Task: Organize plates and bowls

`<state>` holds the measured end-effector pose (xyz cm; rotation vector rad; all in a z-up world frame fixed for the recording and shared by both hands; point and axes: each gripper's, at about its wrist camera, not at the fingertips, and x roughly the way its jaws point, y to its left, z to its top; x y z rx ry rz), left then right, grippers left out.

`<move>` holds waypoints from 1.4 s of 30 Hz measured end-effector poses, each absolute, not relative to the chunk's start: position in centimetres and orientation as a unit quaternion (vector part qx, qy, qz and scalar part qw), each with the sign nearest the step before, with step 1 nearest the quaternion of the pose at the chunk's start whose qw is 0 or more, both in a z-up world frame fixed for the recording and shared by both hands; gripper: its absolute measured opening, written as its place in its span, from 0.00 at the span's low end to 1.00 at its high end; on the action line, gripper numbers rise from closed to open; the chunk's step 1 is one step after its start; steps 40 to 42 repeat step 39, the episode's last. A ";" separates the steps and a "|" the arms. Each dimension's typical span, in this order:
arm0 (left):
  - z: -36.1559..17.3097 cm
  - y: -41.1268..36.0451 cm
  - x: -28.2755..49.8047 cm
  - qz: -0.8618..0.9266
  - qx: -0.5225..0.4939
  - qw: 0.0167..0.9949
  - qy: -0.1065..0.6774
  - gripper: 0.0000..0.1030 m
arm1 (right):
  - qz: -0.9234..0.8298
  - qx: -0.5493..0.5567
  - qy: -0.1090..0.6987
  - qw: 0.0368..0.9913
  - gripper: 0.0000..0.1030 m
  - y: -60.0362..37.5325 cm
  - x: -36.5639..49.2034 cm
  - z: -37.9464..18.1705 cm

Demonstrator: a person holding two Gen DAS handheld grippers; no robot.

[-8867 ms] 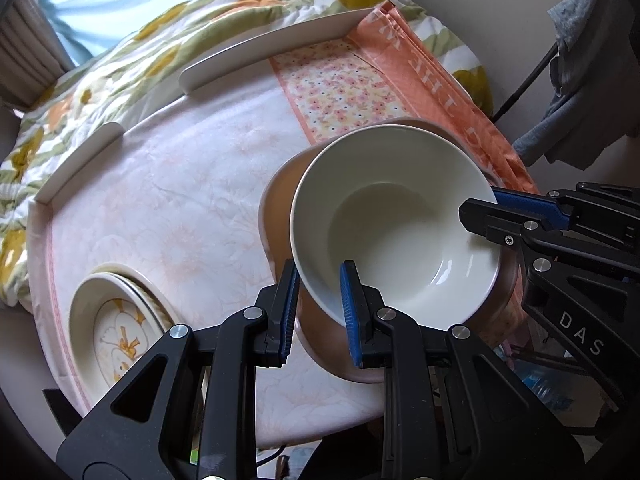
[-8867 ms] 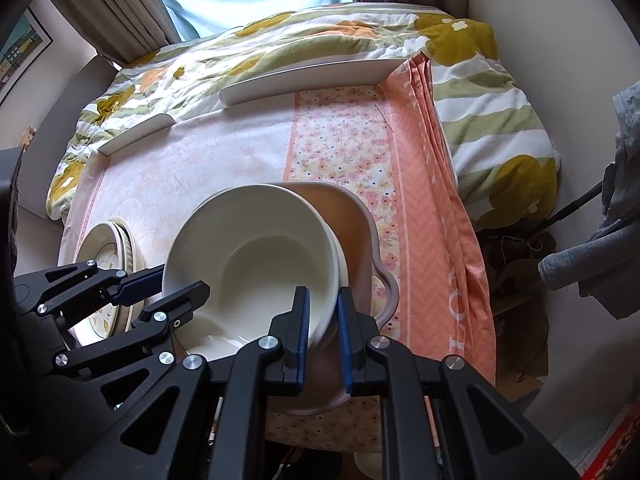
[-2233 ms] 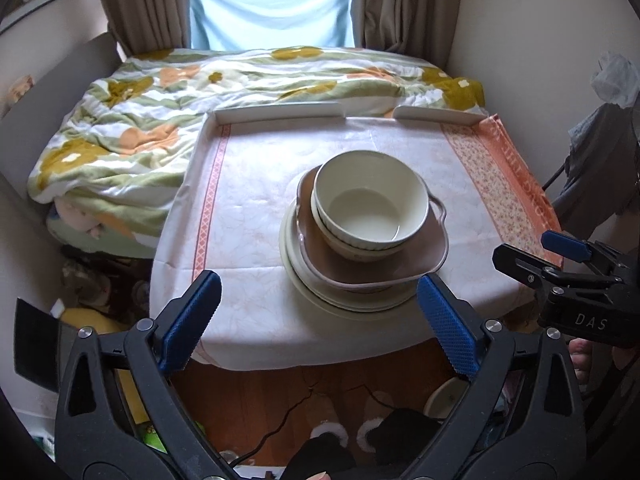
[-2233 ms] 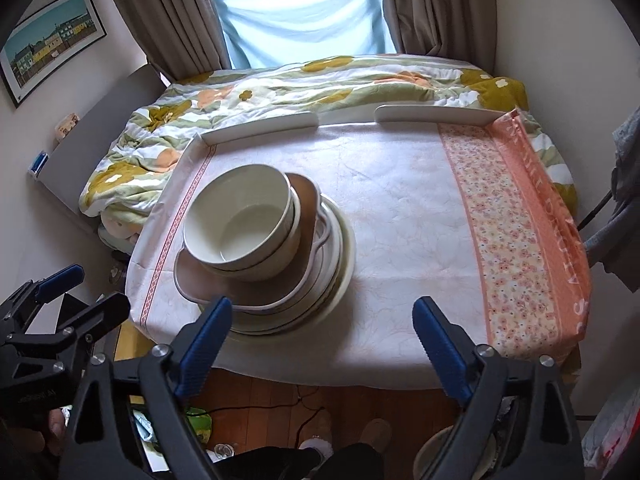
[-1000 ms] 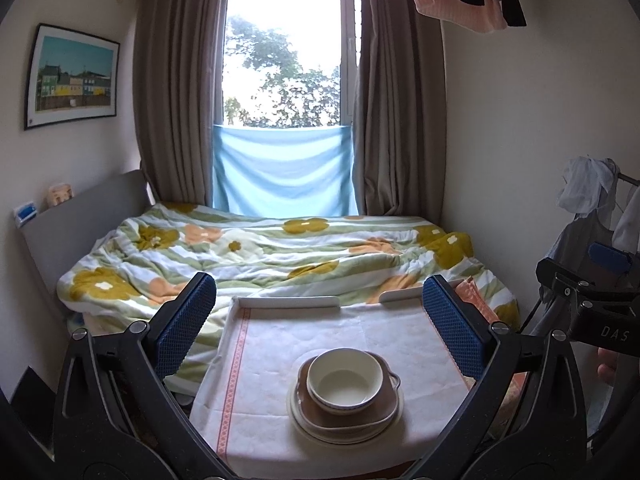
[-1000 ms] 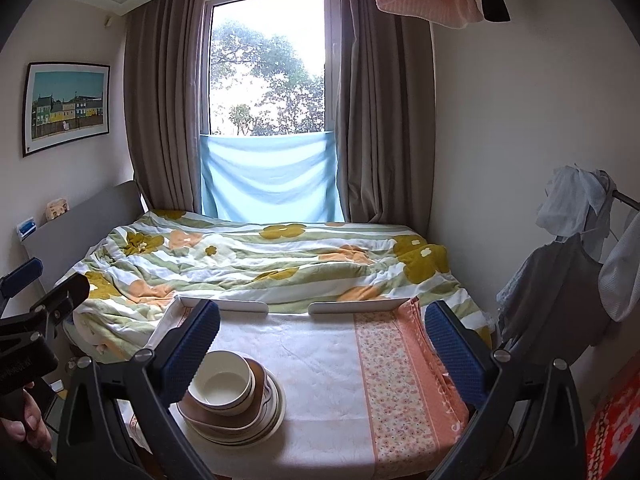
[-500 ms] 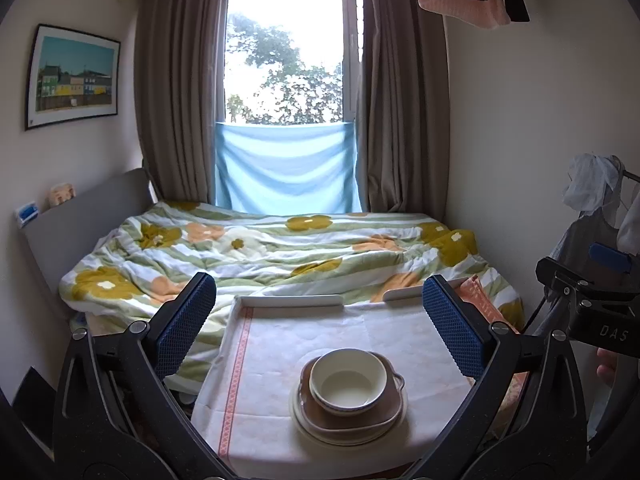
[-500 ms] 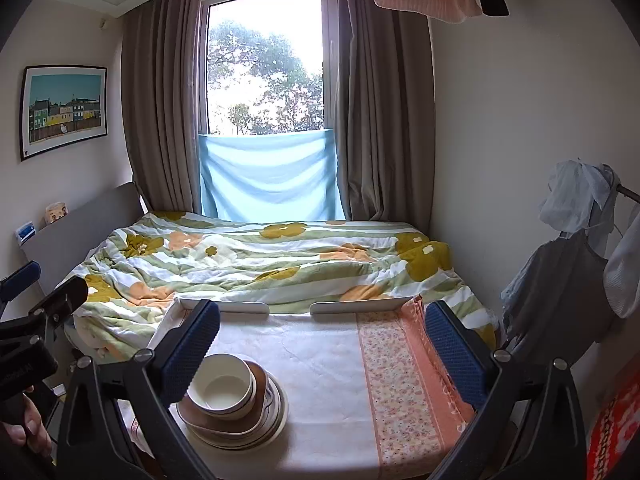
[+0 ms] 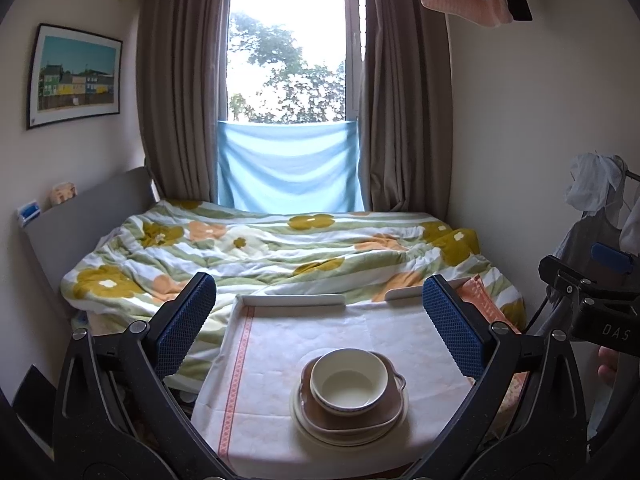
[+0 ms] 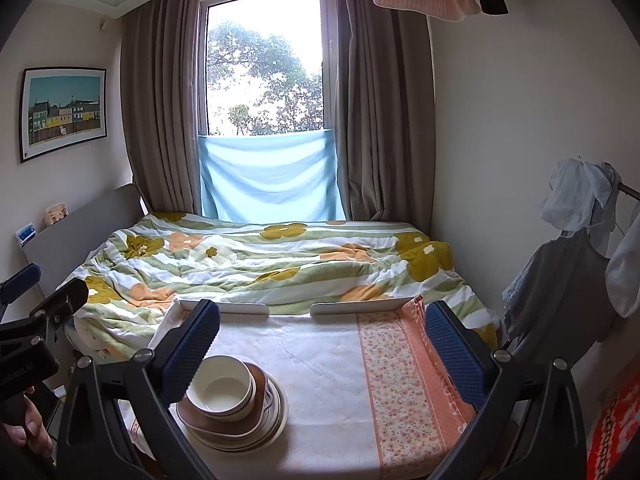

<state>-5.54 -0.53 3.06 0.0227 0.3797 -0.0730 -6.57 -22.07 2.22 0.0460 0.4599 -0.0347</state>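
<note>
One stack of dishes stands on the clothed table [image 9: 272, 364] near its front edge: cream bowls [image 9: 349, 382] nested on a brown handled dish [image 9: 384, 412], over cream plates [image 9: 316, 428]. The right wrist view has the same bowls [image 10: 221, 390], brown dish [image 10: 240, 424] and plates [image 10: 276, 408] at lower left. My left gripper [image 9: 320, 330] is held back and above the table, wide open, holding nothing. My right gripper [image 10: 322, 344] is likewise wide open and apart from the stack.
A bed with a flowered quilt [image 9: 280, 248] lies behind the table, below a curtained window [image 9: 288, 60]. White rails [image 10: 356, 307] edge the table's far side. Clothes hang on a rack [image 10: 576, 256] at the right. A hand [image 10: 28, 428] holds the other gripper.
Both grippers let go of the bowl, opened wide and drew back and up from the table. Over the last second the views have hardly shifted.
</note>
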 end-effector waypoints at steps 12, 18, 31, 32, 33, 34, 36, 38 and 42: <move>2.8 -0.2 -5.9 -0.028 0.009 0.982 0.188 1.00 | -0.018 0.025 0.226 0.974 0.99 -22.2 -6.5 2.3; 2.9 0.0 -6.3 -0.025 0.008 0.982 0.189 1.00 | -0.019 0.025 0.226 0.974 0.99 -22.2 -6.5 2.3; 3.0 -0.2 -6.5 -0.015 0.014 0.982 0.188 1.00 | -0.023 0.025 0.228 0.973 0.99 -22.3 -6.5 2.2; 3.0 -0.2 -6.5 -0.013 0.015 0.982 0.188 1.00 | -0.023 0.024 0.228 0.973 0.99 -22.3 -6.5 2.2; 2.9 -0.2 -6.5 -0.010 0.016 0.982 0.190 1.00 | -0.022 0.024 0.229 0.973 0.99 -22.3 -6.5 2.2; 2.8 -0.2 -6.4 -0.010 0.016 0.981 0.191 1.00 | -0.022 0.024 0.230 0.973 0.99 -22.3 -6.5 2.1; 2.7 -0.2 -6.3 -0.012 0.018 0.982 0.189 1.00 | -0.021 0.025 0.232 0.972 0.99 -22.3 -6.5 2.0; 2.6 0.0 -6.1 -0.007 0.021 0.982 0.186 1.00 | -0.020 0.026 0.235 0.971 0.99 -22.1 -6.2 1.8; 2.6 0.1 -5.9 -0.007 0.021 0.982 0.186 1.00 | -0.020 0.027 0.237 0.971 0.99 -22.0 -5.9 1.7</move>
